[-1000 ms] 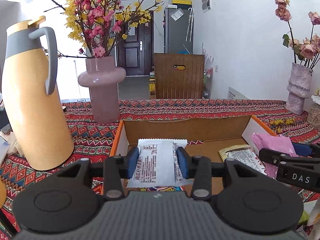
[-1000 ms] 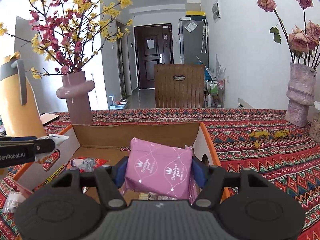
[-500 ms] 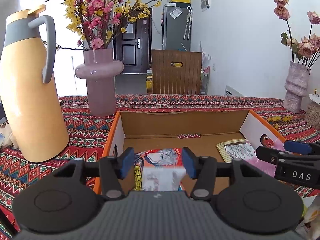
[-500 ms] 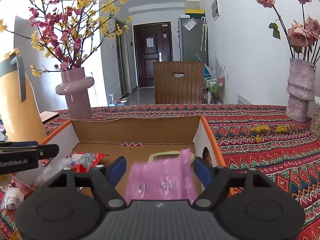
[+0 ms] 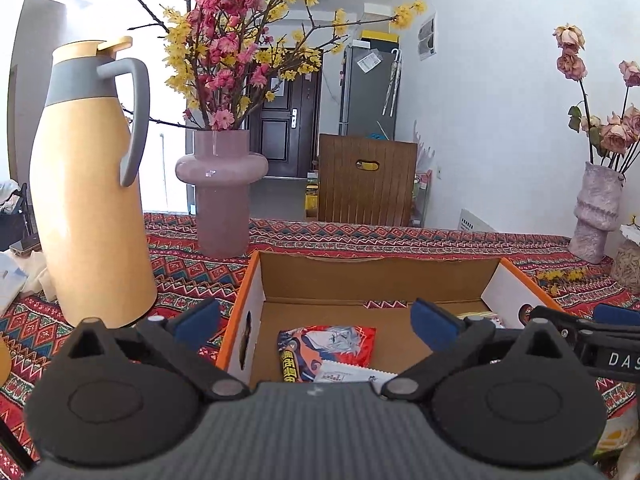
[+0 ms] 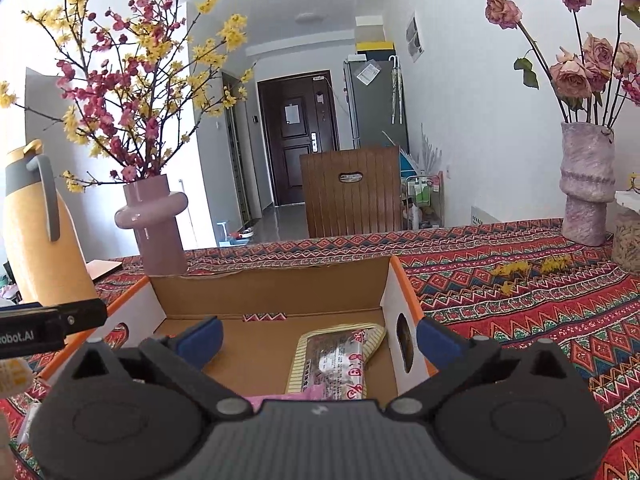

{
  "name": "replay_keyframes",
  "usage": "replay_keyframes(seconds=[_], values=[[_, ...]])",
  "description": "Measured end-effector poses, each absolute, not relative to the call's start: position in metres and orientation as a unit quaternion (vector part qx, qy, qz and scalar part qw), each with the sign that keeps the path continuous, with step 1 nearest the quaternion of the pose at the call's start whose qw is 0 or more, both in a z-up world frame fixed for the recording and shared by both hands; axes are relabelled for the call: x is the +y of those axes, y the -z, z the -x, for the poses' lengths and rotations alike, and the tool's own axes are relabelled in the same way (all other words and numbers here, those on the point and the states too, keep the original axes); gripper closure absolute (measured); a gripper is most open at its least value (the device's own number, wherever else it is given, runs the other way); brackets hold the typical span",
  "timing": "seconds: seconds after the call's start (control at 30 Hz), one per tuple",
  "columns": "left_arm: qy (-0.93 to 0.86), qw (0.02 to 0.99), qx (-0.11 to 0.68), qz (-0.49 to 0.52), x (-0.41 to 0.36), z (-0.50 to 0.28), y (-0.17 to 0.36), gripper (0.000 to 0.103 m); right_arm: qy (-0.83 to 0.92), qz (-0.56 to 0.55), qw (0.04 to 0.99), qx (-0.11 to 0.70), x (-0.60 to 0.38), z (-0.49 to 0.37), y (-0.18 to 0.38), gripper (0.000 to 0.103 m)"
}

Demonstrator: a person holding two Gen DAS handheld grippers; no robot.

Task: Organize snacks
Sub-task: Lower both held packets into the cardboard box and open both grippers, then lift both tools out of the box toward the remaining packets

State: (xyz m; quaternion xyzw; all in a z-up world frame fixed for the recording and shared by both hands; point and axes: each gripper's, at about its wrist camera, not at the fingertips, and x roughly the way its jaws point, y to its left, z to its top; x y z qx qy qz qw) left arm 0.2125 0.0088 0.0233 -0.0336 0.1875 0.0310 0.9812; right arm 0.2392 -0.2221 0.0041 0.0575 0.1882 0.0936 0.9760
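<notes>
Both grippers are opening wide and hold nothing. Under the left gripper [image 5: 316, 322] lie a red snack bag [image 5: 328, 346] and a white packet [image 5: 352, 376] in the box [image 5: 360, 276]. Under the right gripper [image 6: 318, 340] lie a yellow-edged packet [image 6: 340, 360] and a pink packet [image 6: 288, 398].

An open brown cardboard box with orange edges and white side walls [image 5: 376, 280] sits just in front of the left claw [image 5: 316, 322] and below it. Inside, right under that claw, a flat red and orange snack packet with a cartoon face [image 5: 326, 346] lies on the box floor. A white packet with a zigzag edge [image 5: 348, 374] lies on its near end. Under the right claw [image 6: 318, 338], a clear packet with a yellow striped border and pink writing [image 6: 340, 360] lies flat by the right wall. A pink packet [image 6: 288, 398] peeks out nearest that claw.
</notes>
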Motion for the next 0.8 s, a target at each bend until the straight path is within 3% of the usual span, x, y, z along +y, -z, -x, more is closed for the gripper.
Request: replay_keyframes(seconds=[0.8], values=[[-0.036, 0.987, 0.155, 0.037, 0.002, -0.184, -0.049, 0.0, -0.086, -0.054, 0.985, 0.141, -0.228, -0.217, -0.034, 0.0]])
